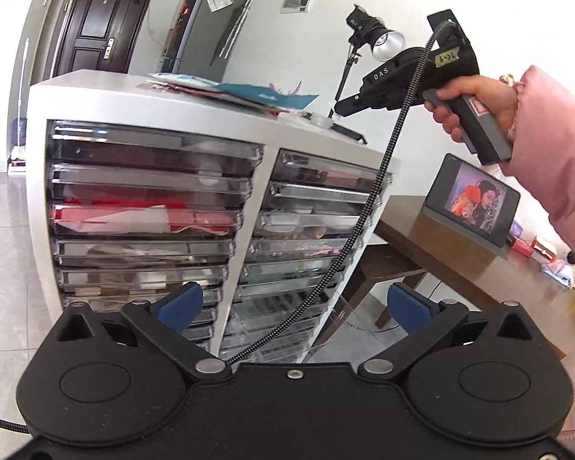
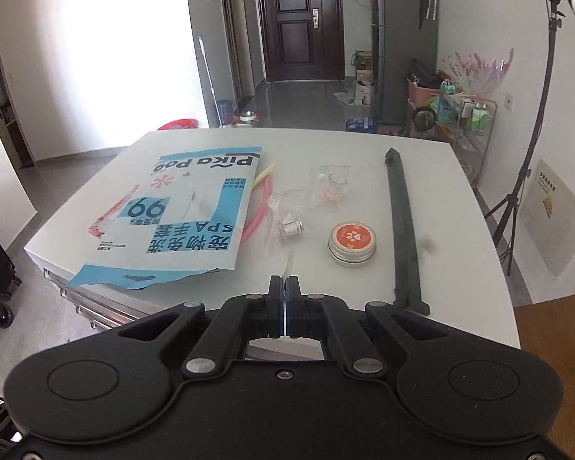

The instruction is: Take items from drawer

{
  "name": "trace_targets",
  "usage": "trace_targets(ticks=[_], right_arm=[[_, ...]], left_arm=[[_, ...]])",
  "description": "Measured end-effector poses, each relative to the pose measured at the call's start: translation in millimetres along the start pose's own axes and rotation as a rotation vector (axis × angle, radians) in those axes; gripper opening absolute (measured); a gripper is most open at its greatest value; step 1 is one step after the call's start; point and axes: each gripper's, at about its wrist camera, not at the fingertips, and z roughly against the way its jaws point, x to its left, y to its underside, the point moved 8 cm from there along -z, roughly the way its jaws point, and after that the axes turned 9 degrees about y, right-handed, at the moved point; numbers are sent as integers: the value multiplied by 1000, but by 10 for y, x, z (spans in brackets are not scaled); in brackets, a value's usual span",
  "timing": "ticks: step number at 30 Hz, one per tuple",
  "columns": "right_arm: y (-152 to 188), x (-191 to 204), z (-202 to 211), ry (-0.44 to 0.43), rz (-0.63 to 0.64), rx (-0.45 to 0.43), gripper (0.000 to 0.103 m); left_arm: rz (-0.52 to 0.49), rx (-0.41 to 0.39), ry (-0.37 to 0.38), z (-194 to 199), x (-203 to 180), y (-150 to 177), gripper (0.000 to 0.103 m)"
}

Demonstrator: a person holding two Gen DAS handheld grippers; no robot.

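Observation:
The grey drawer cabinet (image 1: pixel 38 176) has two columns of clear plastic drawers (image 1: pixel 149 184) that look pushed in. My left gripper (image 1: pixel 294 306) hangs open in front of the lower drawers, blue pads (image 1: pixel 180 308) wide apart and holding nothing. A hand in a pink sleeve holds my right gripper (image 1: pixel 339 109) over the cabinet top. In the right wrist view my right gripper (image 2: pixel 285 291) is shut on the edge of a clear plastic bag (image 2: pixel 289 230) with a small metal part inside. A paw-print tin (image 2: pixel 352 243) lies on the cabinet top (image 2: pixel 460 230).
Also on the top lie a blue-and-white pouch (image 2: pixel 180 214), a pink tube (image 2: pixel 258 211), another clear bag (image 2: pixel 331 186) and a long black bar (image 2: pixel 402 230). A wooden table (image 1: pixel 433 245) with a lit tablet (image 1: pixel 475 199) stands right of the cabinet; a light stand (image 2: pixel 533 145) is behind.

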Motion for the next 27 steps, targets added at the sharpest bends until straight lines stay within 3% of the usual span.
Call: trace_targets(ticks=[10, 13, 21, 22, 23, 25, 27], right_arm=[[70, 23, -219, 38, 30, 38, 2], [67, 1, -199, 41, 25, 21, 25], [109, -34, 127, -20, 26, -93, 56], [147, -28, 179, -35, 35, -105, 67], [191, -20, 231, -49, 45, -116, 86], [308, 9, 342, -75, 82, -137, 103], [447, 41, 453, -98, 136, -155, 103]], left_arm=[[32, 63, -31, -111, 189, 105, 103], [27, 73, -30, -123, 171, 126, 103], [22, 91, -29, -161, 113, 163, 103], [21, 94, -30, -168, 99, 169, 103], [18, 98, -31, -174, 82, 173, 103], [12, 108, -37, -188, 39, 180, 103], [0, 119, -42, -197, -16, 186, 103]])
